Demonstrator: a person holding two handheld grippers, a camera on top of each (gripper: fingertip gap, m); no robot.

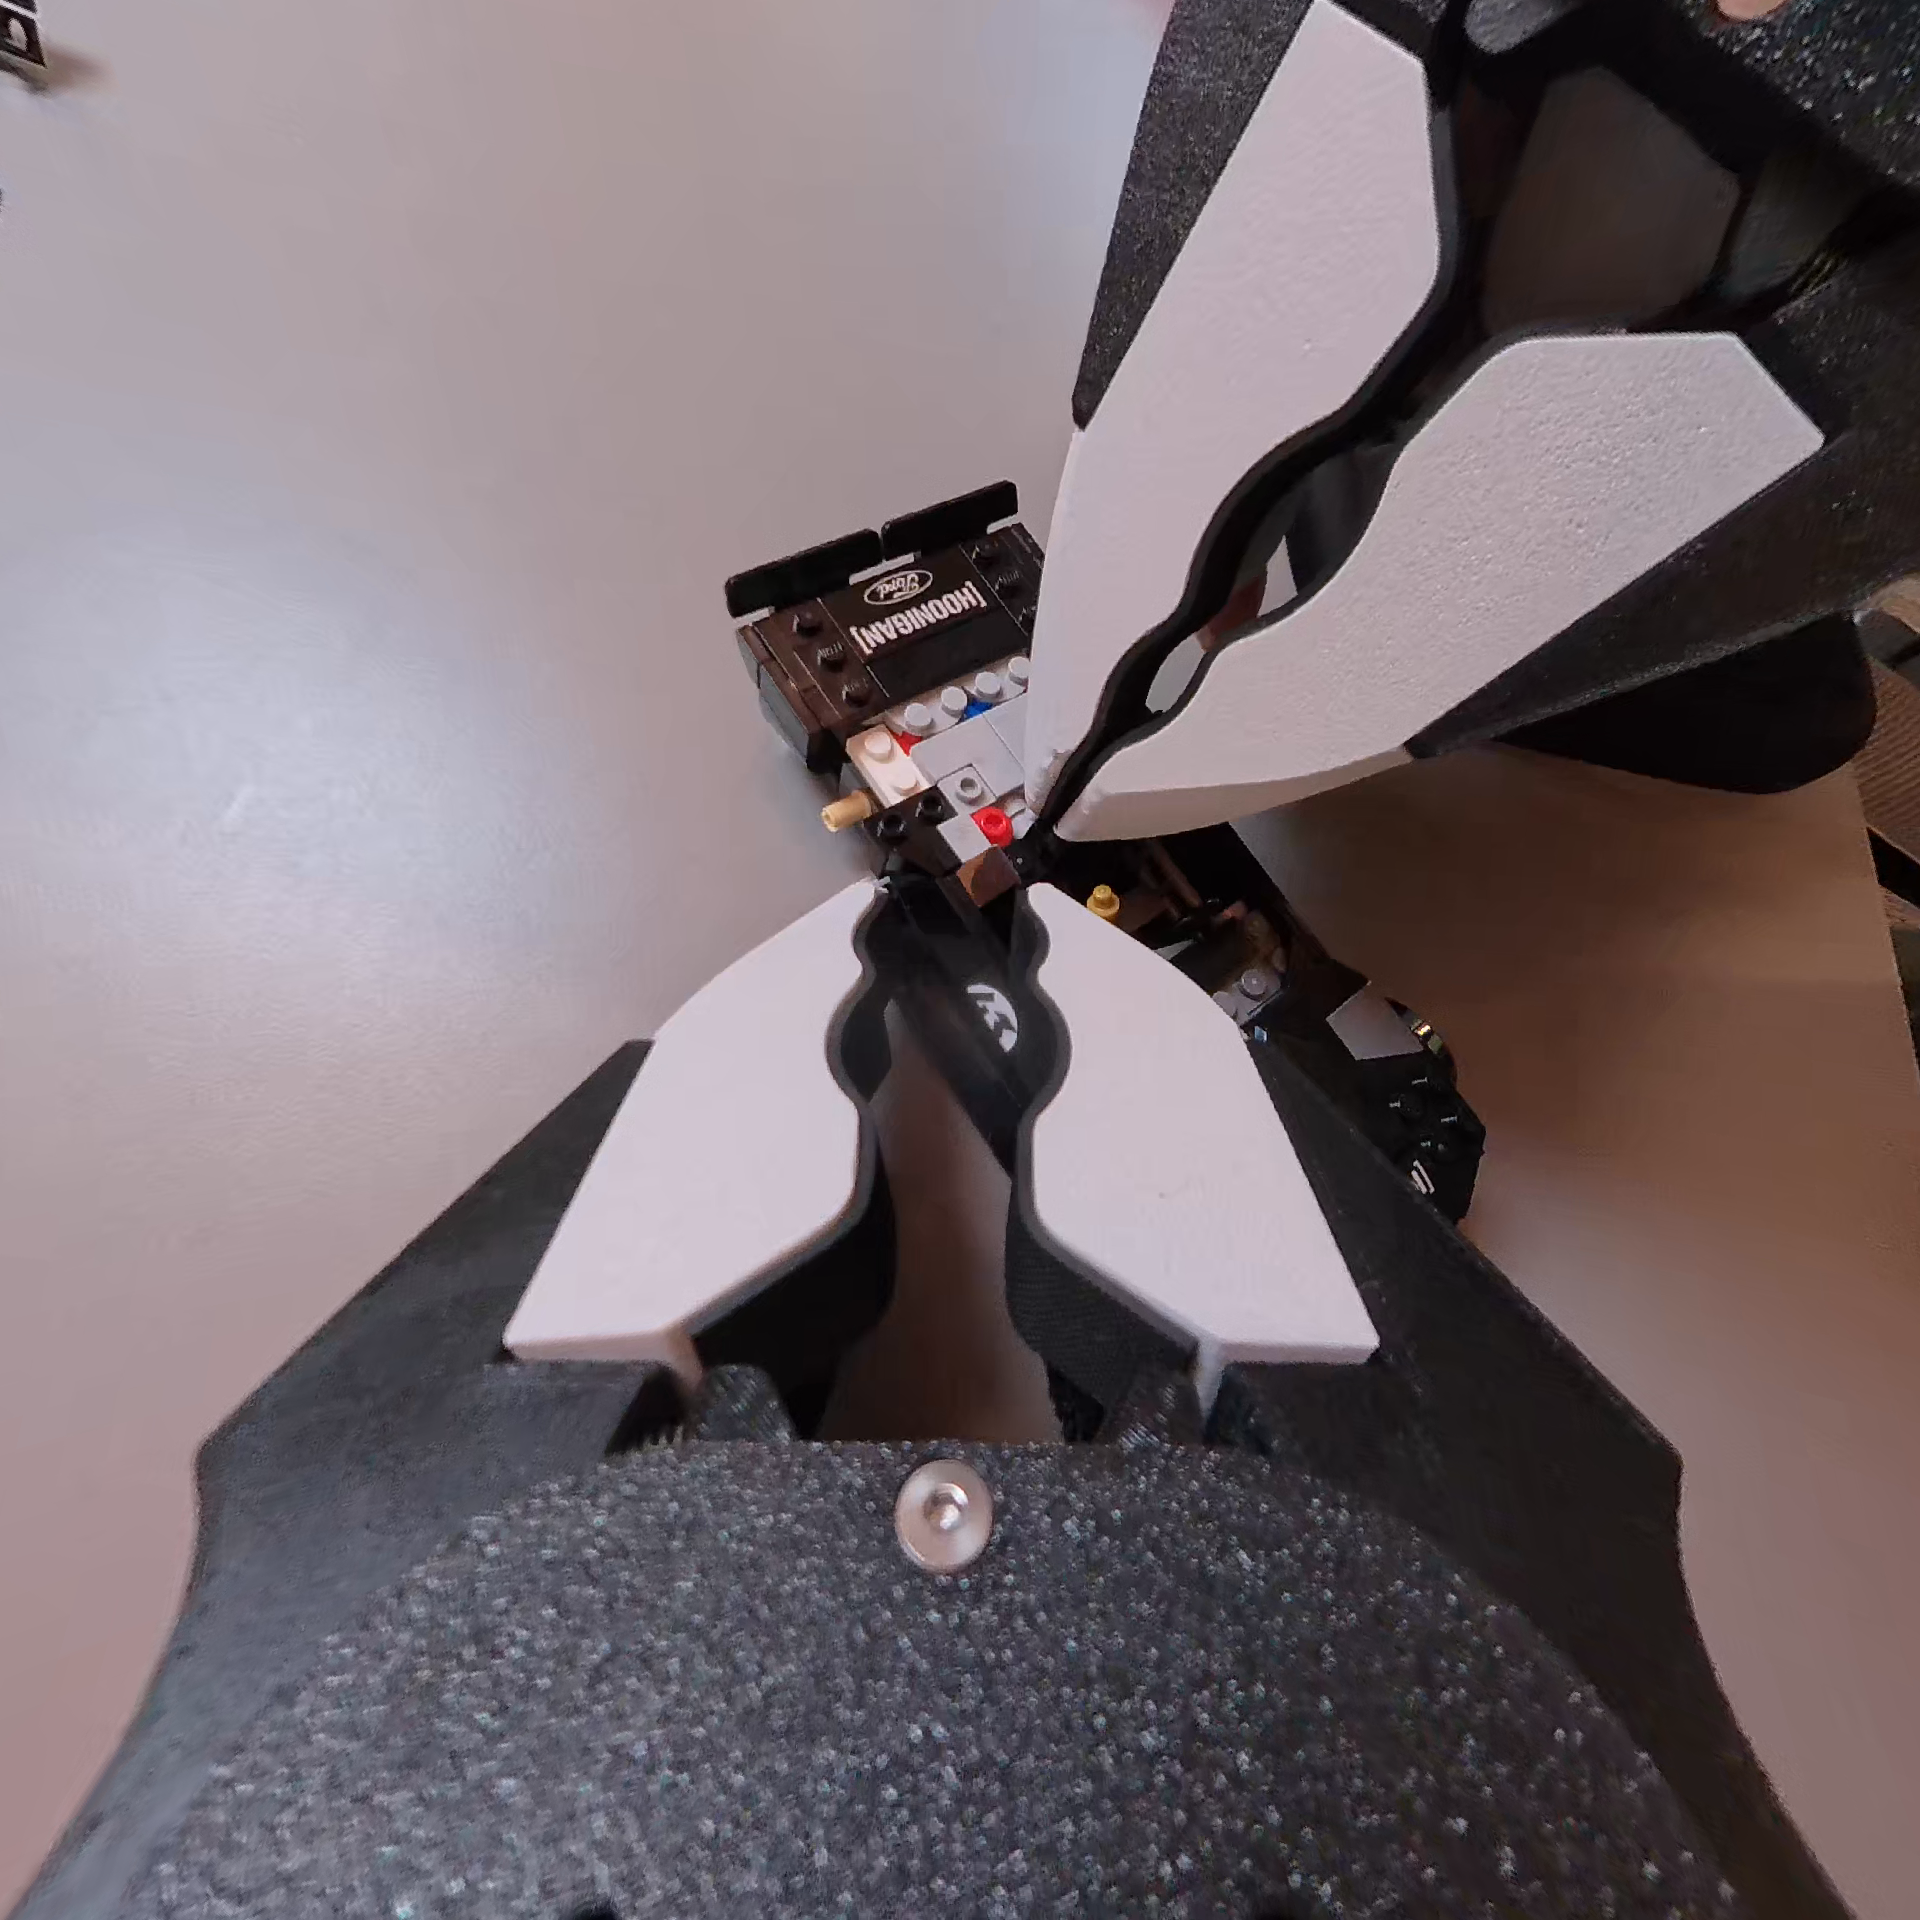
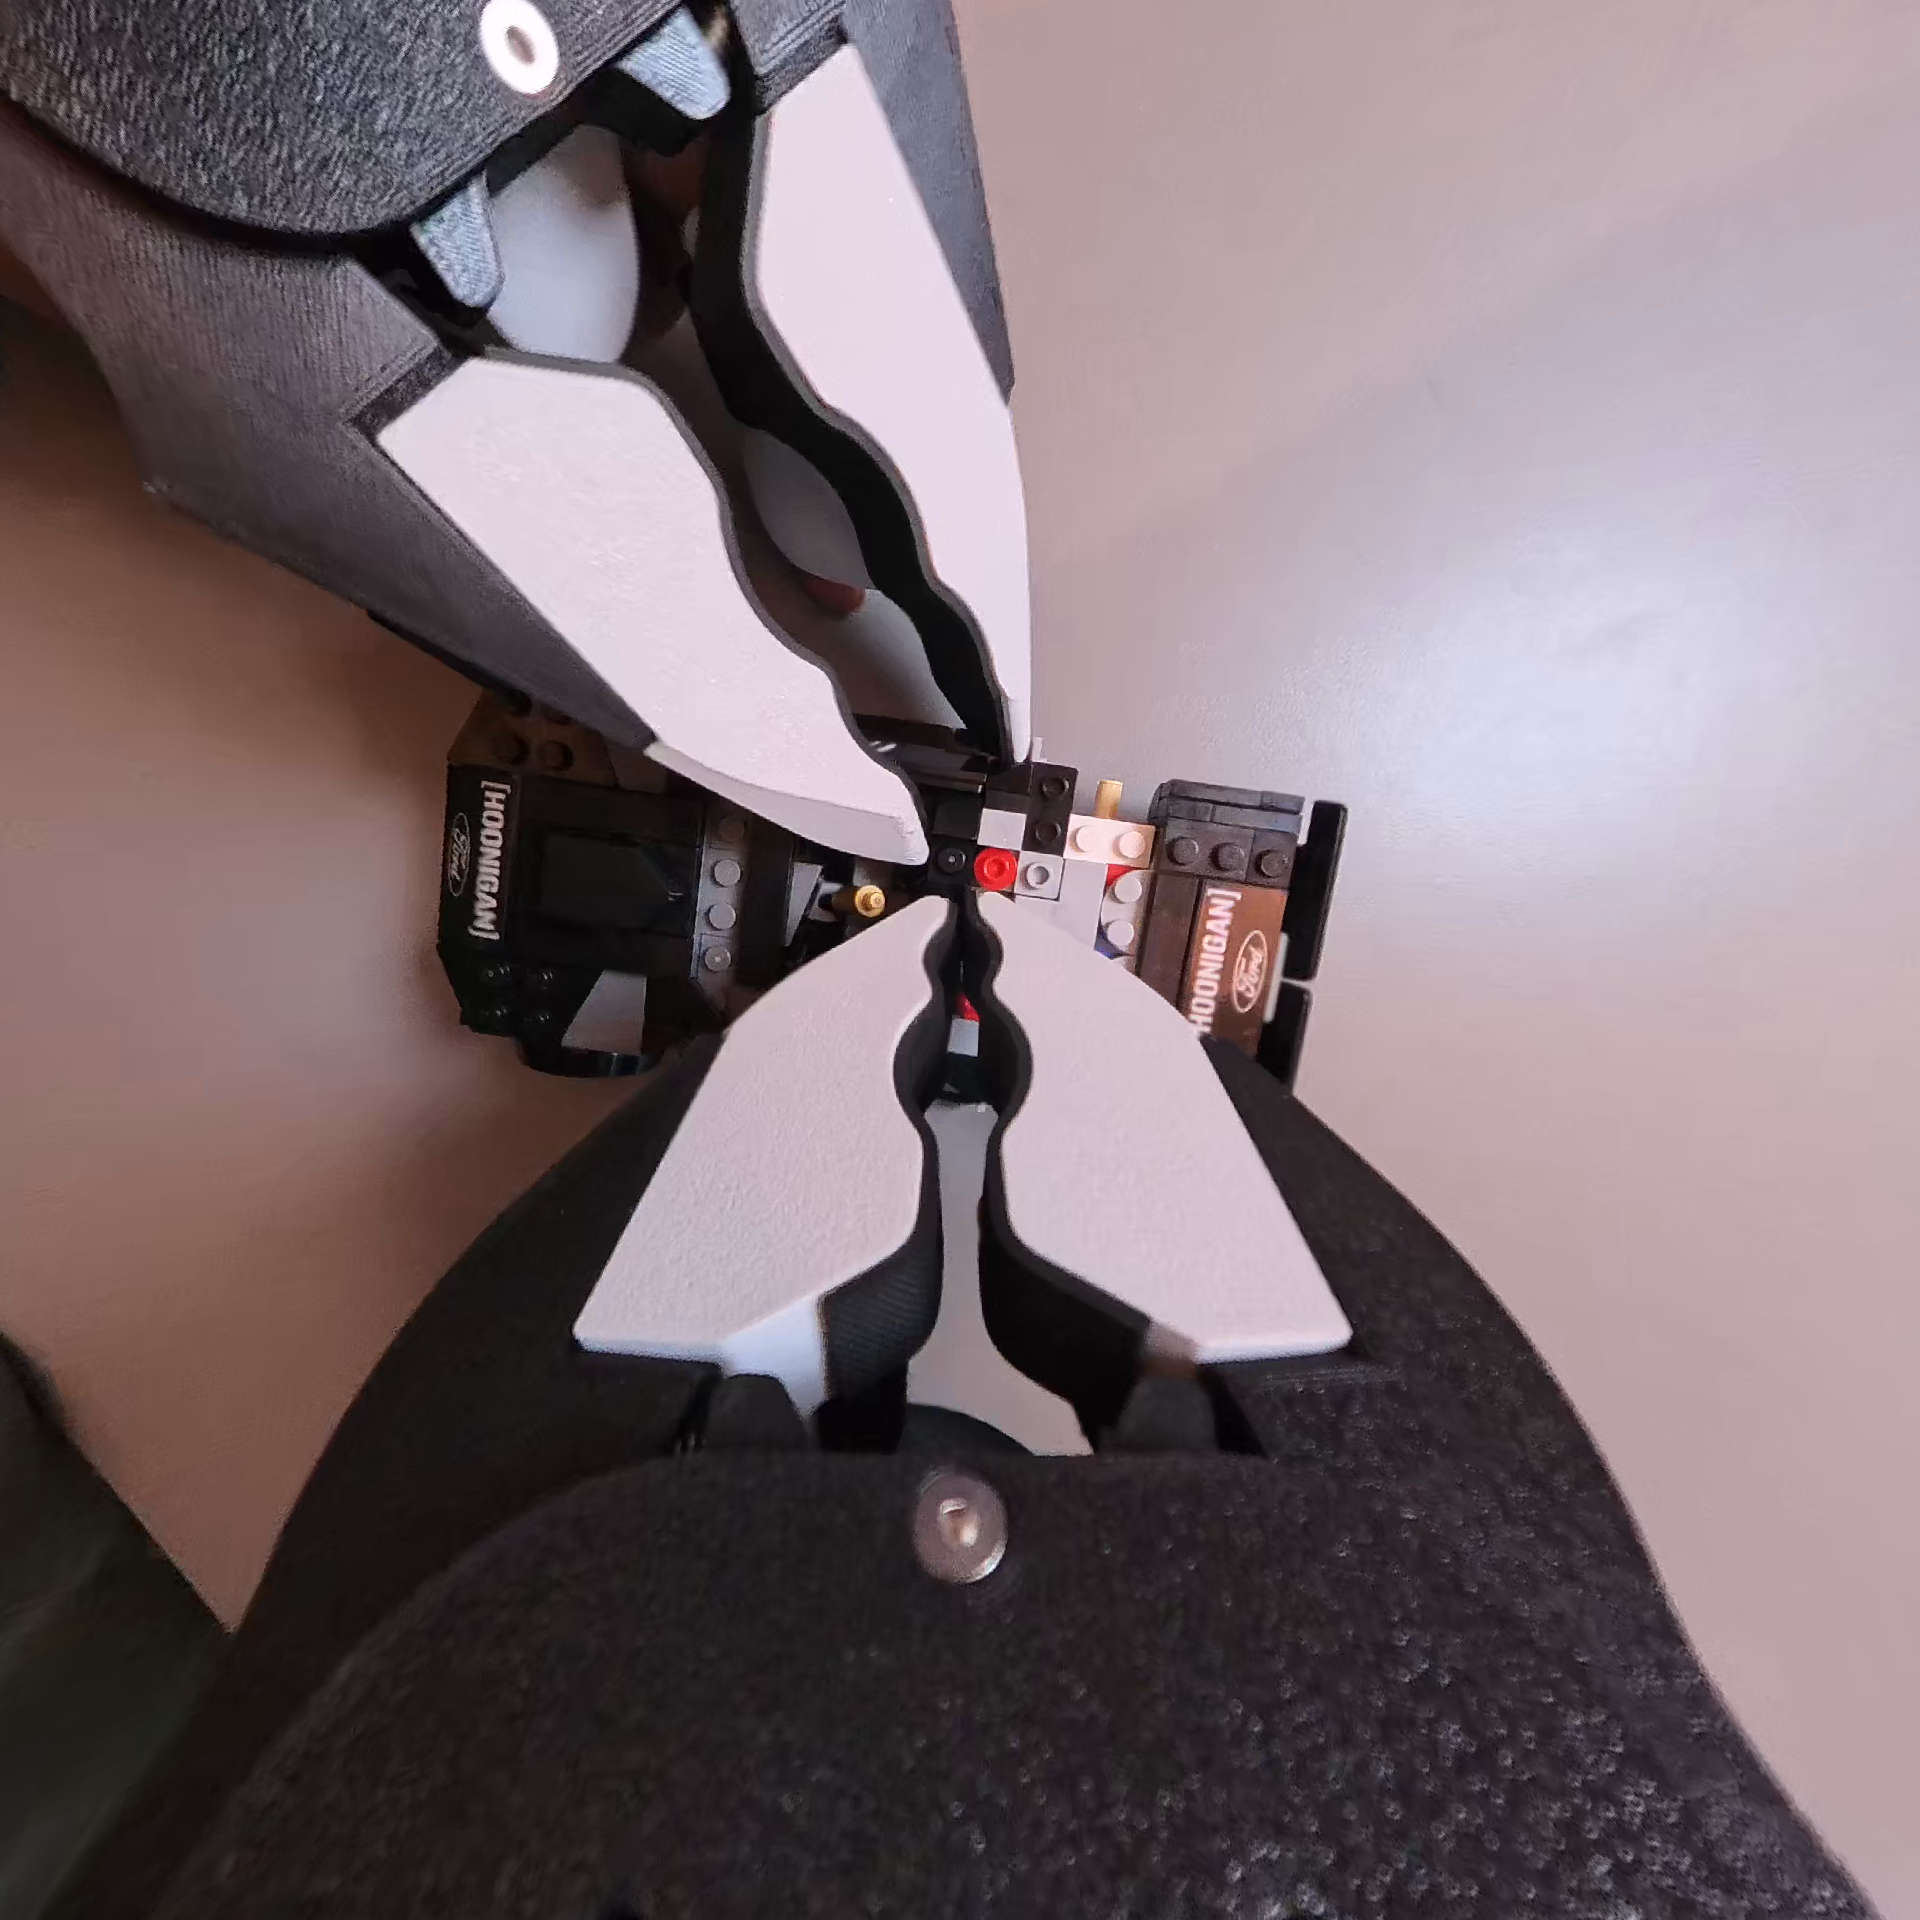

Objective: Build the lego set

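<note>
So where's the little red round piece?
The red round piece sits on top of the lego car, mid-picture in both views, just beyond the right gripper tips.

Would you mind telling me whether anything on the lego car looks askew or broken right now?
Nothing stands out. The lego car lies flat on the table, half built, its bricks seated squarely. The left gripper and right gripper meet at its middle; exposed studs there look like unfinished work, not damage.

One lego car (image 2: 1039, 883), two claws (image 2: 961, 914) (image 2: 971, 790).
</note>
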